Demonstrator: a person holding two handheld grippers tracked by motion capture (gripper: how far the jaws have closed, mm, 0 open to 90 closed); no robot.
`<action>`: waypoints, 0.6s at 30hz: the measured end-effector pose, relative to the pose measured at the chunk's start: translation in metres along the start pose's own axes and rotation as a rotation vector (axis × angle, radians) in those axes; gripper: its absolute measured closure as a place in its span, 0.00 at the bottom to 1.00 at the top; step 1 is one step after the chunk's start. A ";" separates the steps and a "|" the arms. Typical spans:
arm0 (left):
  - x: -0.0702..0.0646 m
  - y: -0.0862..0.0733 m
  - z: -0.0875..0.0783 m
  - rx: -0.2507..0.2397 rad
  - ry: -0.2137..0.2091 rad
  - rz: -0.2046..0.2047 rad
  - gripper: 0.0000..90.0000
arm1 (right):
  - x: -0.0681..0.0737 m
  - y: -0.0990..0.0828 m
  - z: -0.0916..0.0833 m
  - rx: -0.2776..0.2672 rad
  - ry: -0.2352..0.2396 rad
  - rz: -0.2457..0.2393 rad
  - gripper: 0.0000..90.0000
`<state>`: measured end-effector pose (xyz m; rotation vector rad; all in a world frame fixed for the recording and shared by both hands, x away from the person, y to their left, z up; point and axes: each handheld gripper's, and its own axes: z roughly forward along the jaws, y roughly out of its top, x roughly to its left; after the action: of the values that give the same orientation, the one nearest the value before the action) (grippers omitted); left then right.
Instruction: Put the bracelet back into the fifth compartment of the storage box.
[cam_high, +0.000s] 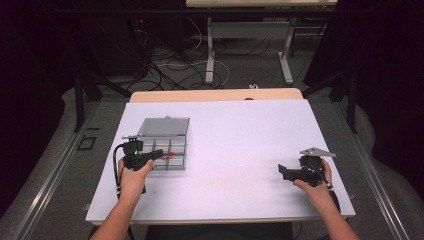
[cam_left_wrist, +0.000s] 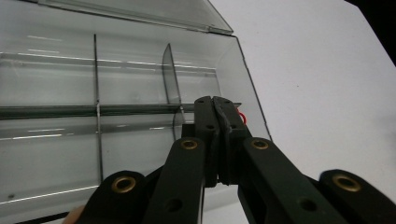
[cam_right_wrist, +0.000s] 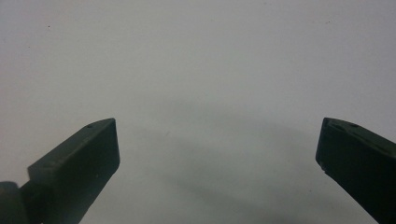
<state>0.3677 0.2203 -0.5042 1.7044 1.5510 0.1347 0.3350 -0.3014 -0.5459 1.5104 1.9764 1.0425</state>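
Note:
A clear plastic compartment box lies at the left of the white table, its lid tipped back and open. My left gripper reaches over the box's near right compartments. In the left gripper view its jaws are pressed together above a divider, and a small red piece sticks out at their right side, apparently pinched. From above the red piece shows just beyond the tips. My right gripper rests low at the table's right, open, with only bare table between its fingers.
A white sheet covers the table, with a wooden edge showing at the back. Table legs and cables stand on the floor behind. Dark curtains close both sides.

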 end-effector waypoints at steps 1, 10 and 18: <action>0.000 0.000 0.000 0.000 0.000 0.000 1.00 | 0.000 0.000 0.000 0.001 0.000 -0.002 0.00; 0.011 -0.004 0.002 -0.010 0.042 -0.013 1.00 | -0.001 0.000 0.000 0.002 0.006 -0.005 0.00; 0.019 -0.006 0.000 -0.008 0.052 -0.035 1.00 | -0.001 0.000 0.000 -0.001 0.007 -0.003 0.00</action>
<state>0.3673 0.2364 -0.5161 1.6785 1.6153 0.1677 0.3350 -0.3026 -0.5460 1.5052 1.9823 1.0482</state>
